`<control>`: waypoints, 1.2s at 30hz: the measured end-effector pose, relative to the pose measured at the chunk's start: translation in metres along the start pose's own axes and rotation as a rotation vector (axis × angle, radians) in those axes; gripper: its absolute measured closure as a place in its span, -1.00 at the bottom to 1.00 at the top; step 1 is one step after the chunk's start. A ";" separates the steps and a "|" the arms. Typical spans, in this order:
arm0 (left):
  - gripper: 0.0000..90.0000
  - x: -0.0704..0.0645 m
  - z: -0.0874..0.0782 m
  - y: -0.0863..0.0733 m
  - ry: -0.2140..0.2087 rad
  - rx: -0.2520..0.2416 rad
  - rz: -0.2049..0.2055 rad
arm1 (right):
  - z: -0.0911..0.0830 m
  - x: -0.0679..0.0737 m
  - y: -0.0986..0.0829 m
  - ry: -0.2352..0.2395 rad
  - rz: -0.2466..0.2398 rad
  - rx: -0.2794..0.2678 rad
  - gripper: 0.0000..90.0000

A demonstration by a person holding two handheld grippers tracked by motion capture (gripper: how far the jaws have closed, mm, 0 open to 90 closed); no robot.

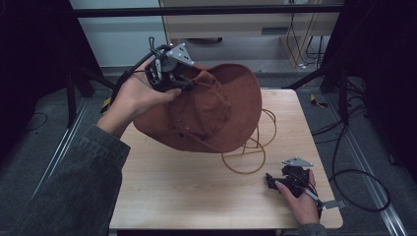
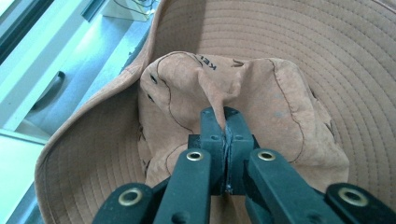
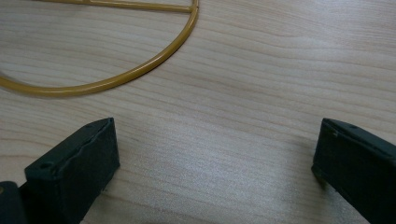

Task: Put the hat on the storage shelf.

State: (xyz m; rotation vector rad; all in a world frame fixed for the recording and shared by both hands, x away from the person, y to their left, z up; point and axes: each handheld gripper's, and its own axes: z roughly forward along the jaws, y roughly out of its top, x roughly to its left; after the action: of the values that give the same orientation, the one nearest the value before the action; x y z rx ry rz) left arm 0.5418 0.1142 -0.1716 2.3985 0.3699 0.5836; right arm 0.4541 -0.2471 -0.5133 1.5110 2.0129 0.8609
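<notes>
One cord (looped) beside hat.

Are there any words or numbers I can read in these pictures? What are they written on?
"KE": dark letters on the crown of the brown hat, just above where the left claw pinches the fabric. A fold hides the rest of the word.
Further dark marks to the right of them: too small and creased to read.
No other words or numbers can be read.

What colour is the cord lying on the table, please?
Mustard yellow cord, clearest in the right gripper view.
</notes>
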 end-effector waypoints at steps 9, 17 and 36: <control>0.97 -0.008 0.007 0.015 -0.014 -0.004 0.027 | 0.000 0.000 0.000 0.000 0.002 0.001 -0.99; 0.97 -0.012 0.004 0.026 -0.010 -0.007 0.047 | 0.000 0.000 0.000 0.000 0.001 0.000 -0.99; 0.96 -0.021 0.015 0.049 -0.015 0.009 0.100 | 0.000 0.000 0.000 0.000 0.002 0.001 -0.99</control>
State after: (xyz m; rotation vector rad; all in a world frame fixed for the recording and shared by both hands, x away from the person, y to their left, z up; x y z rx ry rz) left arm 0.5366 0.0613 -0.1573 2.4393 0.2480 0.6088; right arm 0.4539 -0.2469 -0.5133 1.5135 2.0122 0.8612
